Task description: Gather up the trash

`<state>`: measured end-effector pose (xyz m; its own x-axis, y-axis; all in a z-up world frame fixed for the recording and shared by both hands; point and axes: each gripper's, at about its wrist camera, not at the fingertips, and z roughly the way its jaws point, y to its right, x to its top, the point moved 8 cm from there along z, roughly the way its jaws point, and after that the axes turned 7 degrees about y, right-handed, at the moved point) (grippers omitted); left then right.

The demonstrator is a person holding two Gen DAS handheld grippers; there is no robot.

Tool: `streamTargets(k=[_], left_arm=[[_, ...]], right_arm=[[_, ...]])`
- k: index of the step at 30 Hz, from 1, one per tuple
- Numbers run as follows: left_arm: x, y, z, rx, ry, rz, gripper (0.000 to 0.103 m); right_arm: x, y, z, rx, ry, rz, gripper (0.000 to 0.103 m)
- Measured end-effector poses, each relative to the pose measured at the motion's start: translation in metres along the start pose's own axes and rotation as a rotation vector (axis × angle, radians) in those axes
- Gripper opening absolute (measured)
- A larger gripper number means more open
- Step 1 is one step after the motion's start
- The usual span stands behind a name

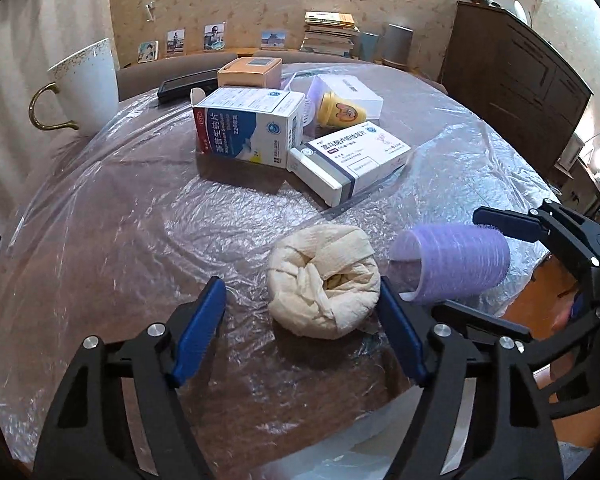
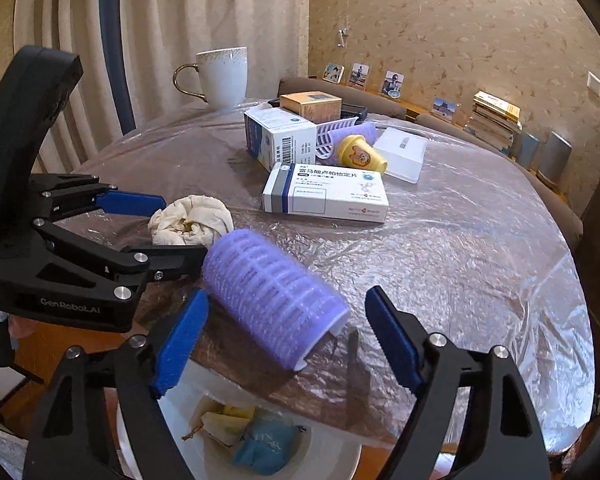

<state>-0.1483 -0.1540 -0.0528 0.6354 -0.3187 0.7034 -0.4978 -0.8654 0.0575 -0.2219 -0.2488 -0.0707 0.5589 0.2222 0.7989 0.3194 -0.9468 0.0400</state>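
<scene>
Here both grippers should close slowly and squarely, so the soft tissue [image 1: 324, 284] does not slip and the roller [image 2: 274, 296] does not roll off the near table [image 2: 480, 264] edge above the bin [image 2: 340, 456]. The left gripper [image 1: 302, 326] is released, tissue between its jaws, touching the right pad. The right gripper [image 2: 286, 338] is released around the roller. Boxes [image 2: 326, 192] lie farther, near the centre.
</scene>
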Motion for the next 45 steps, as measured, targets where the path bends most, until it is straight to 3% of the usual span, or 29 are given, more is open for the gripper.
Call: streamTargets(k=[7,14,18,21,24,26,32,45], left_arm=[[0.004,-0.004,0.003,0.02,0.009,0.032,0.075],[0.004,-0.009,0.005,0.025,0.011,0.018,0.075],[0.004,-0.008,0.004,0.037,0.017,0.049,0.075],[0.004,-0.007,0.005,0.042,0.018,0.068,0.075],[0.003,-0.008,0.005,0.047,0.021,0.059,0.074],[0.003,-0.009,0.005,0.032,0.022,0.04,0.062],[0.003,-0.011,0.003,0.029,0.024,0.027,0.053],[0.004,-0.01,-0.011,0.005,0.057,-0.029,0.051]], right_arm=[[0.002,-0.007,0.009,0.0,-0.022,-0.064,0.068],[0.005,-0.013,0.011,0.022,-0.027,-0.065,0.063],[0.005,-0.014,0.012,0.042,-0.03,-0.058,0.055],[0.005,-0.014,0.012,0.063,-0.031,-0.034,0.043],[0.008,-0.01,0.01,0.093,-0.019,0.022,0.043],[0.009,-0.007,0.009,0.104,-0.017,0.046,0.043],[0.012,-0.003,0.003,0.114,-0.005,0.074,0.043],[0.011,0.0,-0.005,0.128,-0.011,0.139,0.043]])
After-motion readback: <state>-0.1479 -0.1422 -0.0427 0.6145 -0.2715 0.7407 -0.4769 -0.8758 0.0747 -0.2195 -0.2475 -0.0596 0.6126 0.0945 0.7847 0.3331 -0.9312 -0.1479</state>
